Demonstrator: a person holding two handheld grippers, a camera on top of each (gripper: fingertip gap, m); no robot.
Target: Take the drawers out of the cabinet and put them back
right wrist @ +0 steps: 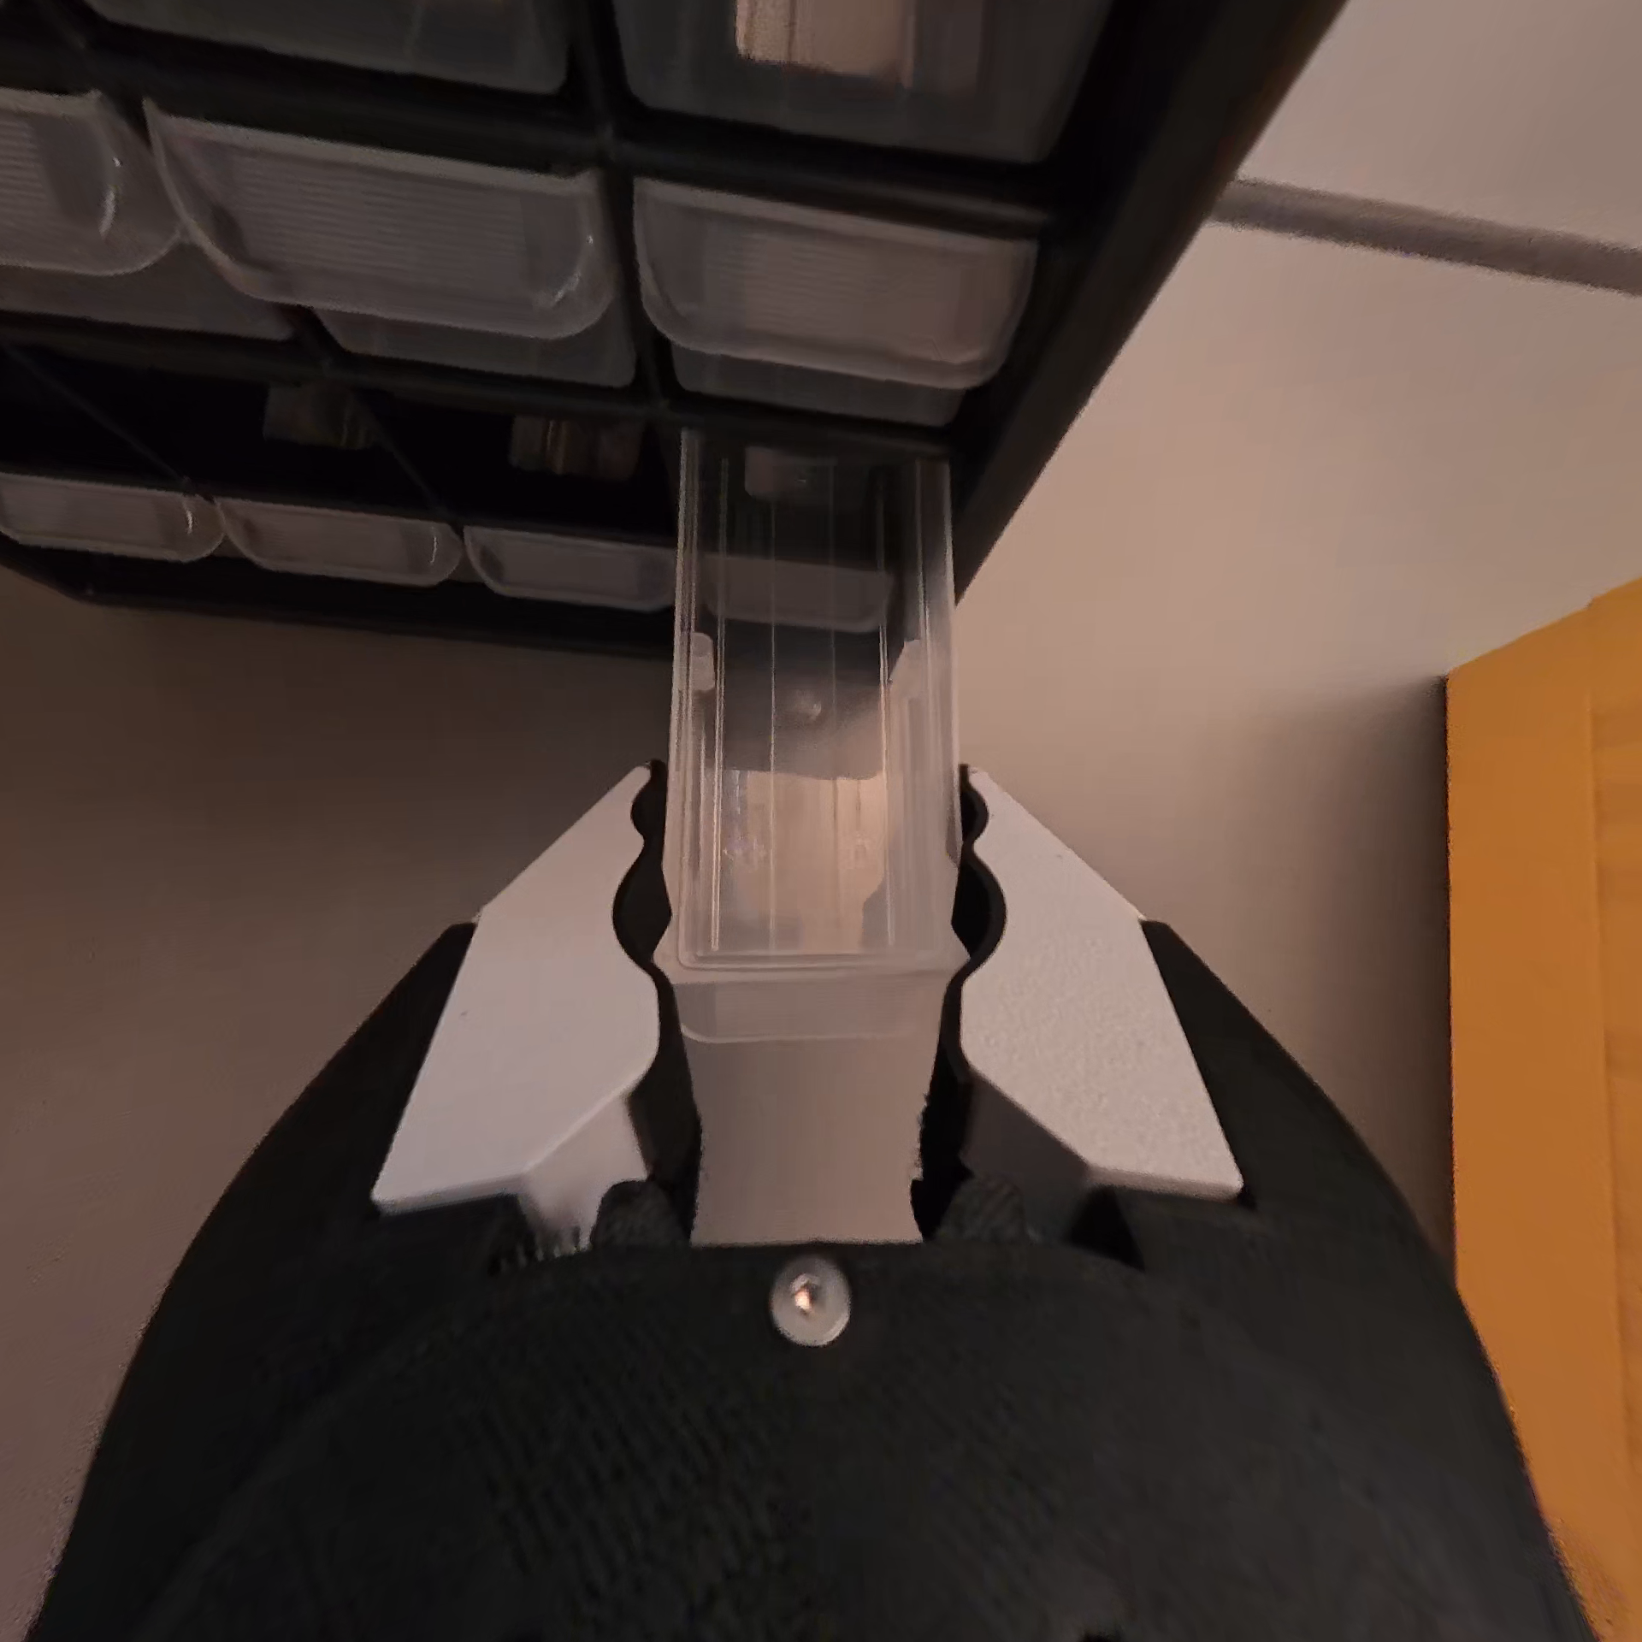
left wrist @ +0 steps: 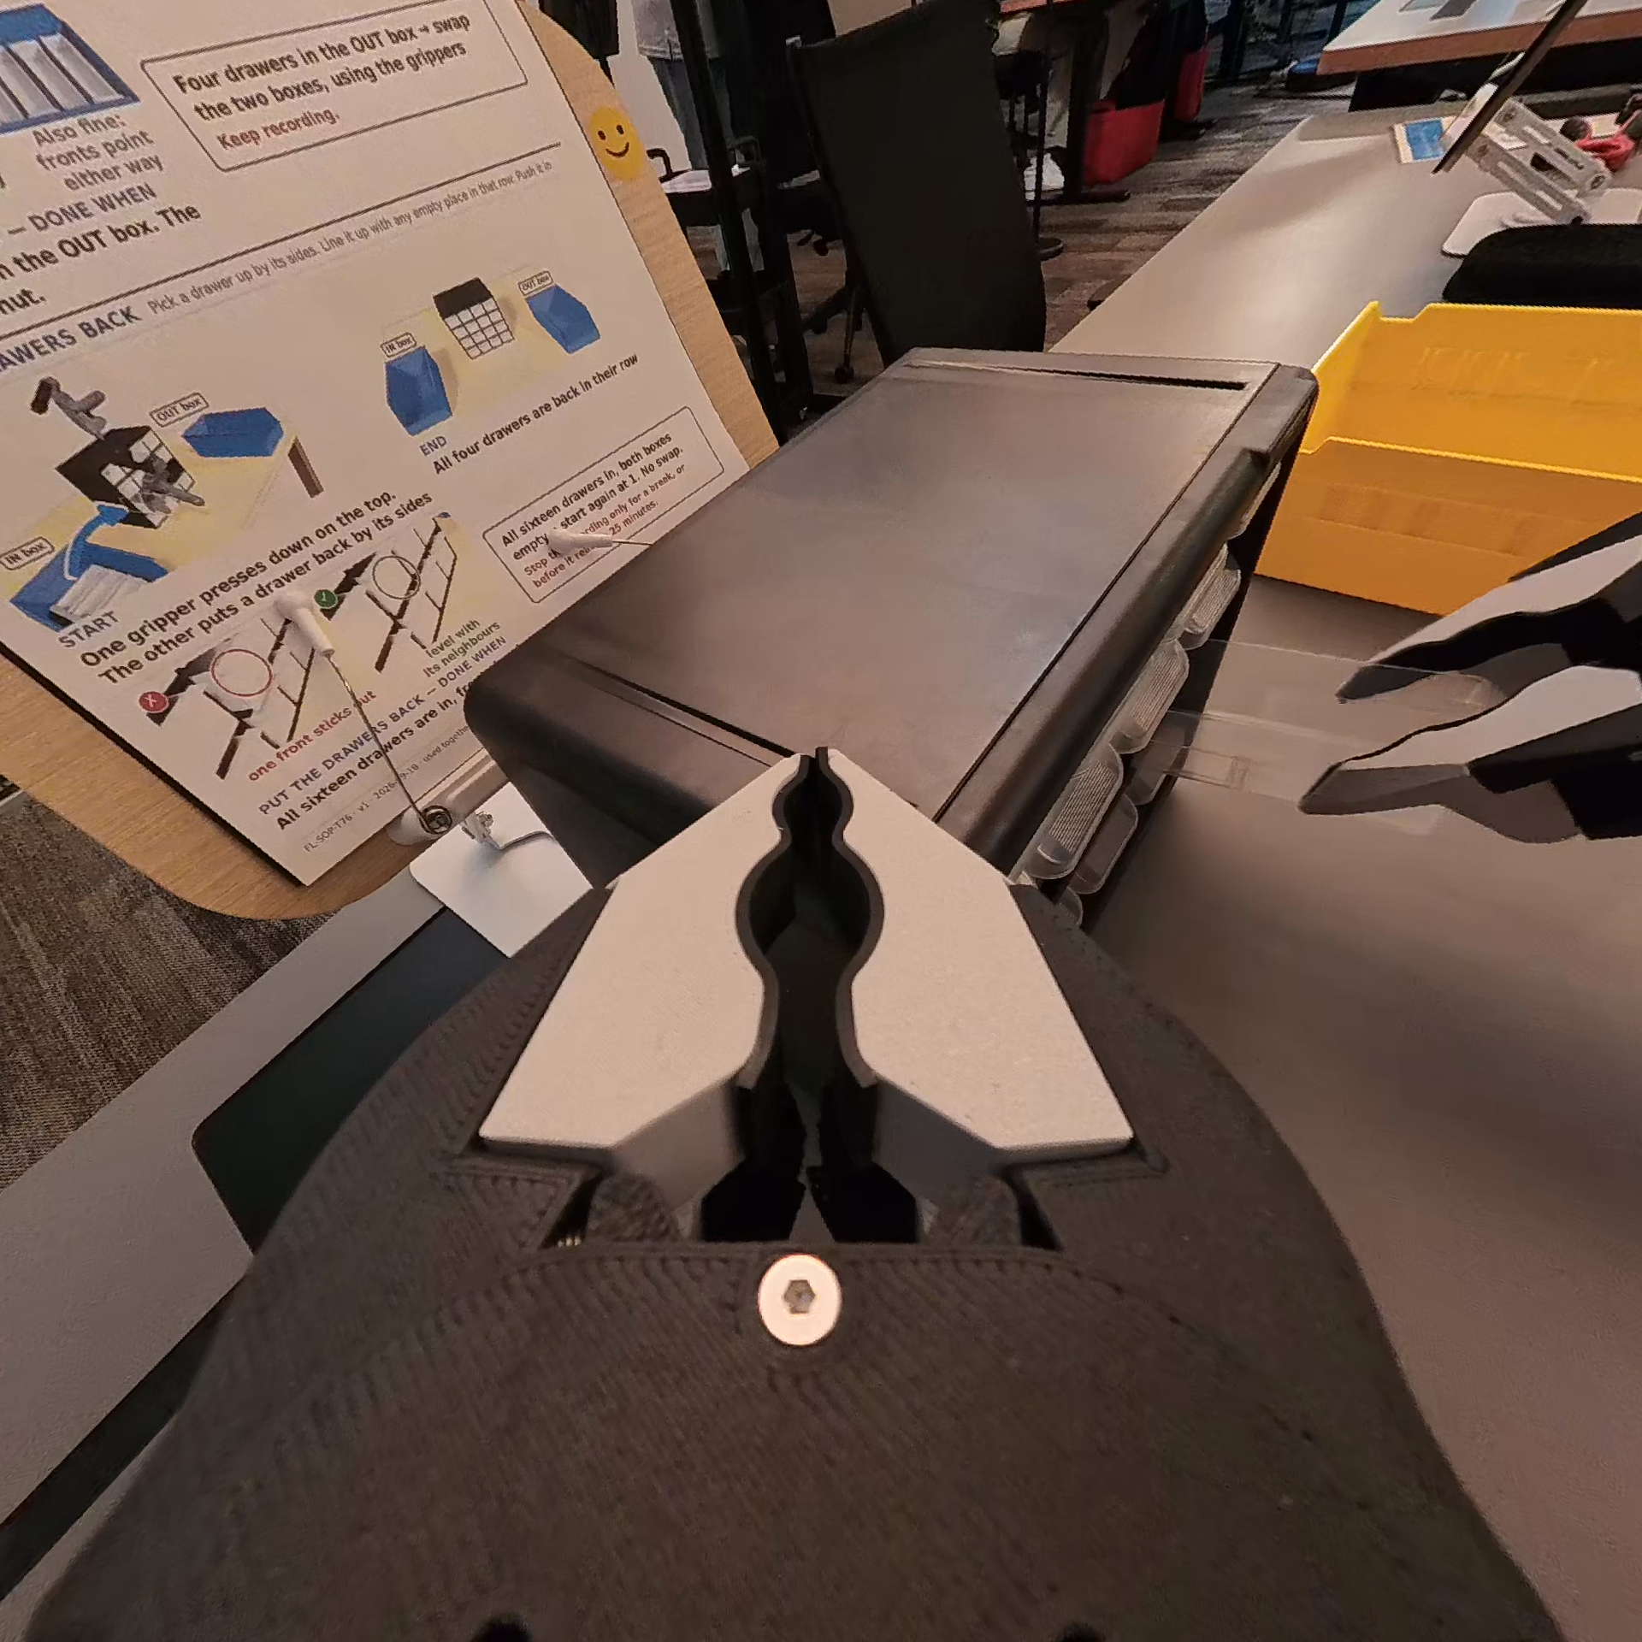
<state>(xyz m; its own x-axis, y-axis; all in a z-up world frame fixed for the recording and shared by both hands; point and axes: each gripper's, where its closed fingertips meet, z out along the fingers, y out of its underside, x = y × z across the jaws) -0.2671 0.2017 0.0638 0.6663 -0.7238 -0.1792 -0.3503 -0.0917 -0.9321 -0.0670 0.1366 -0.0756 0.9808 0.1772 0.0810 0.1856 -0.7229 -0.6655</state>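
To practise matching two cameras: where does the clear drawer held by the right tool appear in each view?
Left wrist view: the clear drawer is at the right edge, sticking out of the cabinet front, gripped by the right tool.
Right wrist view: centre, between the tool's fingers.
Shared landmark: the black cabinet.
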